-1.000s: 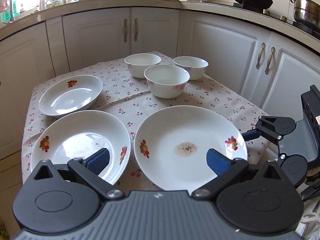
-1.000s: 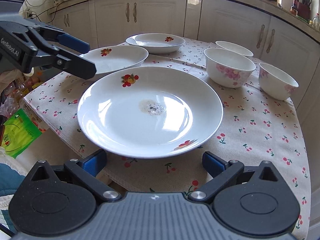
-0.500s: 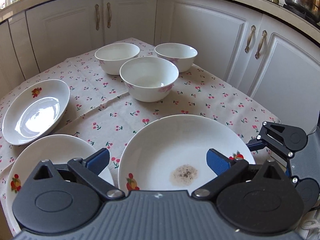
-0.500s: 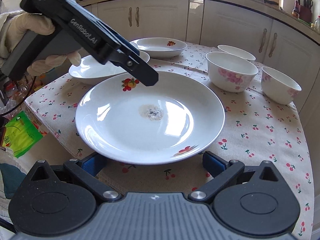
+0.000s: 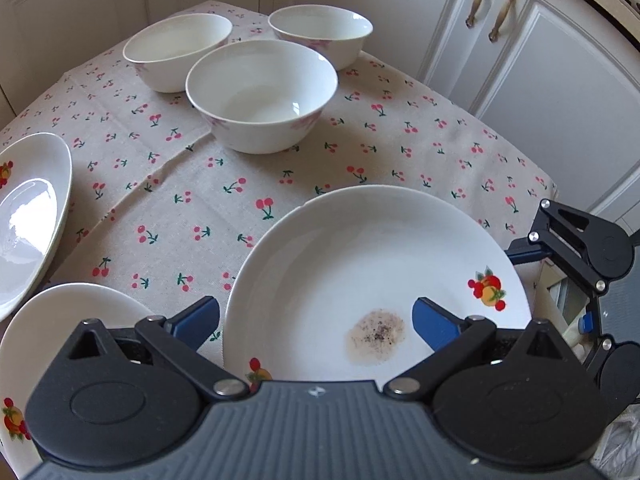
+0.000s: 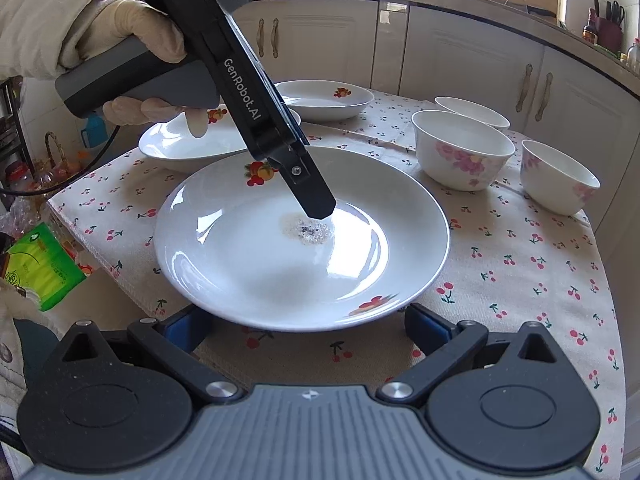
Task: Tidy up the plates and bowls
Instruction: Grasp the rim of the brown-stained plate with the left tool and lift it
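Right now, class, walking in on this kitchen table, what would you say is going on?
A person with a gripper in each hand is sorting crockery on a cherry-print tablecloth. The left gripper hangs open over the big plate that has a speckled stain in its middle. The right gripper waits open at that plate's near rim. Nothing is gripped yet. Two more plates and three bowls sit unstacked behind it.

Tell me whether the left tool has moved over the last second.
Yes. In the right wrist view the left tool has swung in from the table's left edge, over the stained plate, its tip now above the stain.
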Available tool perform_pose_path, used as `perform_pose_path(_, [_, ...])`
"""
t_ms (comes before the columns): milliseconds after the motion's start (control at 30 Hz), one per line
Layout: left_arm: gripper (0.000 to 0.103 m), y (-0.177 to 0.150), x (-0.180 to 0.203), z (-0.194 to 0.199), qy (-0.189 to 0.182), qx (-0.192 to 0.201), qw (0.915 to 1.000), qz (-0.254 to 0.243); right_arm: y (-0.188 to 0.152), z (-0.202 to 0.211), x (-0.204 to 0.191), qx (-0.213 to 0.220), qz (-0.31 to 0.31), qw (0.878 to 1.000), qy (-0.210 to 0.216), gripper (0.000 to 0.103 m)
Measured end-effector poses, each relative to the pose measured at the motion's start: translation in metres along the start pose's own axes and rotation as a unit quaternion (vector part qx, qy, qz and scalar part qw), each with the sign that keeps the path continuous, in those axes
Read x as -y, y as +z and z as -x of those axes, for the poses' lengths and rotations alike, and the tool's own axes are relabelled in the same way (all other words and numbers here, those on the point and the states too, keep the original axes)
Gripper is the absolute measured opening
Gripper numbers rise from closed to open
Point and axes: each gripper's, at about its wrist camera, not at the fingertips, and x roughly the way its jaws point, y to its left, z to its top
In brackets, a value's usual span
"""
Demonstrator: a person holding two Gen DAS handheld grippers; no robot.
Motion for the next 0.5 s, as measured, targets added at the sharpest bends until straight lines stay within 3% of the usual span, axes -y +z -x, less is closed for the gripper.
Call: perform_pose_path(500, [0.1,0.0068,-0.0003,-0.0052,-0.034,-0.043,0.9982,-0.025,0.0017,0.0025,-0.0018,0.003,0.004,1.0,0.005,0.103])
